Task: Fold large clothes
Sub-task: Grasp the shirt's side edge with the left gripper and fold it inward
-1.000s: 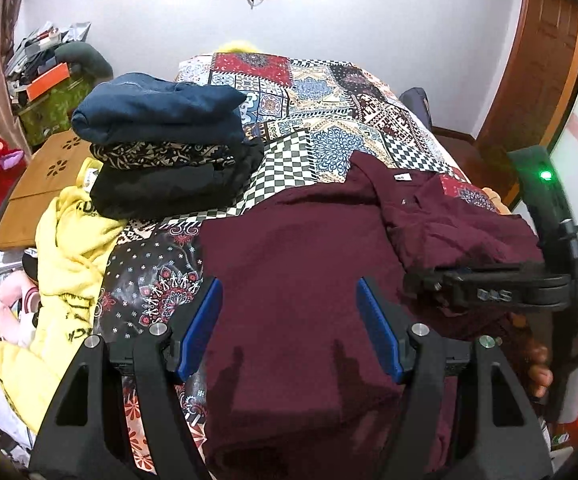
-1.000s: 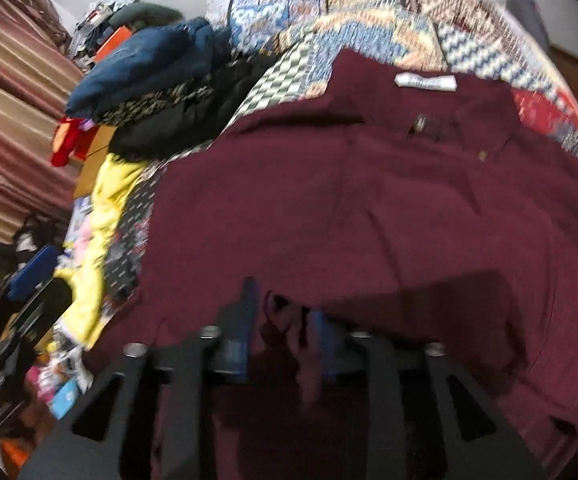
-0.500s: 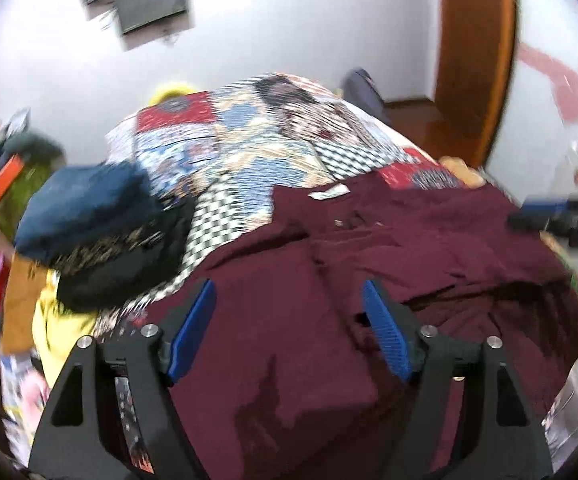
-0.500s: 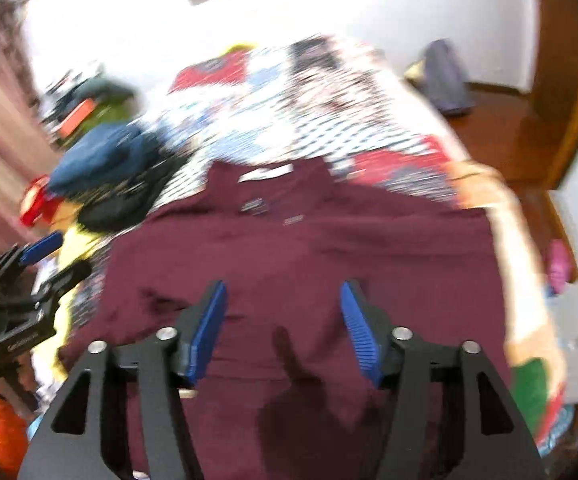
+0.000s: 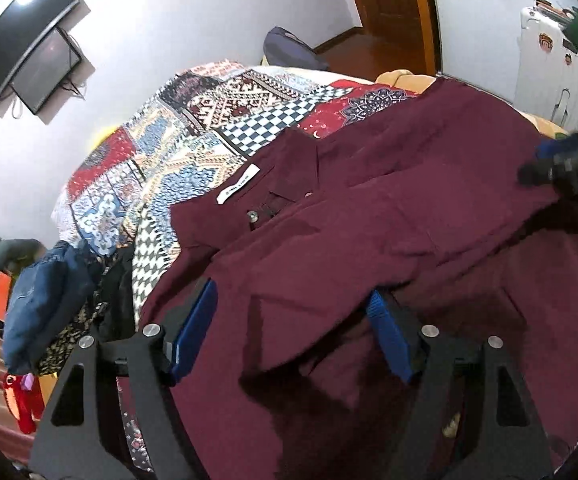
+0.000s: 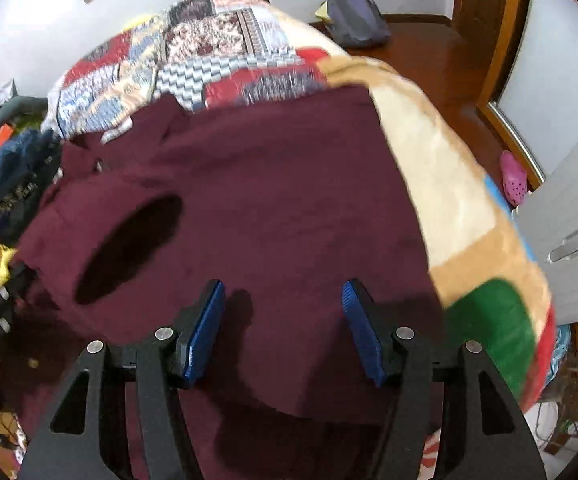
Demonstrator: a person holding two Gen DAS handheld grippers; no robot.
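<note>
A large maroon shirt (image 5: pixel 369 240) lies spread over the bed, collar and white label (image 5: pixel 238 189) toward the far side. My left gripper (image 5: pixel 291 320) hovers open above the shirt's near left part, with only flat cloth below its blue pads. At the right edge of the left wrist view my right gripper (image 5: pixel 561 168) shows as a dark blur. In the right wrist view the shirt (image 6: pixel 269 200) fills the middle. There my right gripper (image 6: pixel 283 320) stands open over its near right part, holding nothing.
A patchwork quilt (image 5: pixel 193 140) covers the bed, with a beige blanket (image 6: pixel 449 200) along the right side. Folded clothes (image 5: pixel 45 300) are stacked at the left. A backpack (image 6: pixel 355 12) and a pink shoe (image 6: pixel 513 178) lie on the floor. A white suitcase (image 5: pixel 549 60) stands on the right.
My right gripper let go of the maroon fold it pinched and opened. Both grippers swung to the right over the shirt, and the left one rolled and opened a little wider.
</note>
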